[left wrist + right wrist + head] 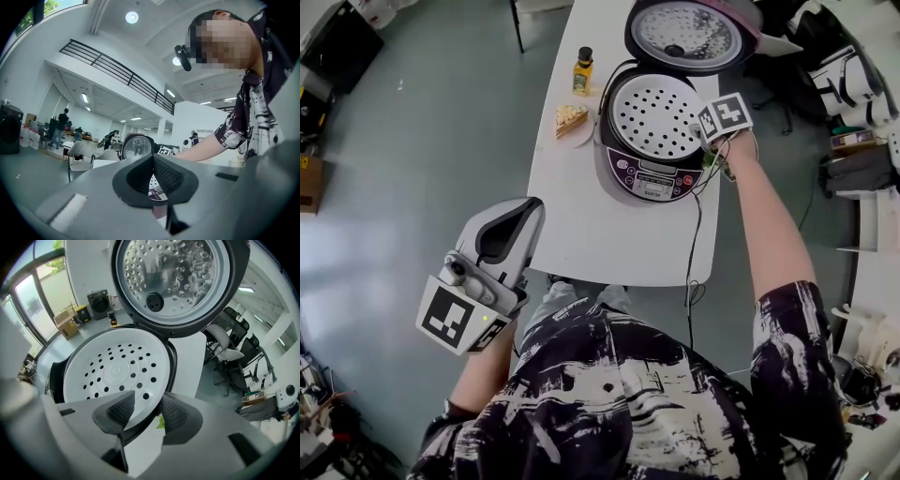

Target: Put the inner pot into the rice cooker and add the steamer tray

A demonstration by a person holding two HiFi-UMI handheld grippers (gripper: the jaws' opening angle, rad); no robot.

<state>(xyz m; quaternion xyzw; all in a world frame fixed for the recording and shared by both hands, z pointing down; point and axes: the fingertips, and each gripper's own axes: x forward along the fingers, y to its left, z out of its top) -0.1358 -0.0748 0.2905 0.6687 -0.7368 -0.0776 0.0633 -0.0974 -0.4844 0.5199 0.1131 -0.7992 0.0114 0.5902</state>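
The steamer tray sits inside the open rice cooker.

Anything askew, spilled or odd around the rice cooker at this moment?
Nothing stands out. The steamer tray sits squarely in the rice cooker, whose lid is open. The bottle stands upright, and nothing is spilled on the table.
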